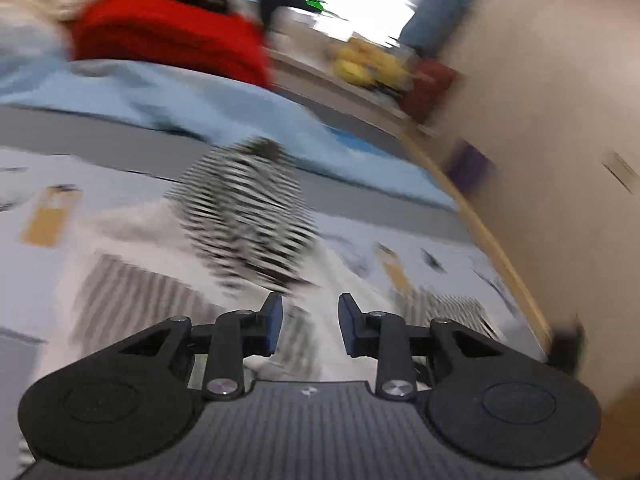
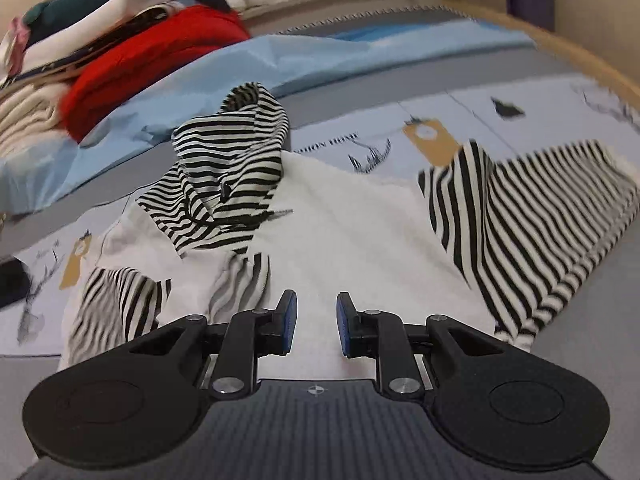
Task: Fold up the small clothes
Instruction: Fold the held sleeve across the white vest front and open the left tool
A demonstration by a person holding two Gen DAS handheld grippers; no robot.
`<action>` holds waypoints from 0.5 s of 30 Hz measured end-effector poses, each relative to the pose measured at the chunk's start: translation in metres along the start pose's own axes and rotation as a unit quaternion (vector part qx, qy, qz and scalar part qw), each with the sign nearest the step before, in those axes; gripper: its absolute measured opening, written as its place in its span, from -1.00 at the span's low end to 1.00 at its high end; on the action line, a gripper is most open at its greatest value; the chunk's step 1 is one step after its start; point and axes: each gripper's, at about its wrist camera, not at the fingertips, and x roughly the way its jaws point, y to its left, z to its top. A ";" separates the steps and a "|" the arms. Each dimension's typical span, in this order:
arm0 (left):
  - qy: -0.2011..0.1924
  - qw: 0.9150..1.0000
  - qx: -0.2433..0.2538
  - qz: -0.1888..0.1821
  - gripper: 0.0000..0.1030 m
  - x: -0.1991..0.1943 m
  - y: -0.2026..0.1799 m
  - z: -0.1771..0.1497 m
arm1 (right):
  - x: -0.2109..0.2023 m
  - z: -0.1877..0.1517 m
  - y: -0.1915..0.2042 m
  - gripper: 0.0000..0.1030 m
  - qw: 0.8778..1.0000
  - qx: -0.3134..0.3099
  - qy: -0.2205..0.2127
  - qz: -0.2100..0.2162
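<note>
A small white garment with a black-and-white striped hood (image 2: 236, 160) and striped sleeves is lying spread on the printed bed cover (image 2: 500, 92), straight ahead of you. Its body (image 2: 340, 216) is running away from you, hood at the far end and bunched up to the left of centre, so the long axis is pointing near to far. The right sleeve (image 2: 532, 216) is fanning out to the right; the left sleeve (image 2: 120, 300) is crumpling near you on the left.

Your right gripper (image 2: 317, 326) is hovering over the near white edge, jaws apart and holding nothing. Your left gripper (image 1: 310, 330) is also standing apart and empty, and its view is heavily blurred.

The risk, as I judge it: the lumpy hood may be folding in crooked, and pinching while the view is smearing may be catching the bed cover with the cloth.

A red folded garment (image 2: 152, 60) and a pale blue sheet (image 2: 320, 52) are lying beyond, to the far left.
</note>
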 end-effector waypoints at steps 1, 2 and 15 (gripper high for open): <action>-0.012 0.999 -0.022 0.025 -0.34 -0.005 0.012 0.006 | 0.000 0.000 -0.001 -0.56 1.000 0.005 0.002 0.006; -0.025 0.998 -0.038 0.043 -0.34 -0.008 0.021 0.010 | 0.000 0.000 -0.002 -0.55 1.000 0.007 0.003 0.014; 0.090 0.977 -0.087 0.173 -0.34 0.055 0.123 -0.003 | 0.028 -0.014 0.061 -0.42 0.991 -0.104 0.024 0.080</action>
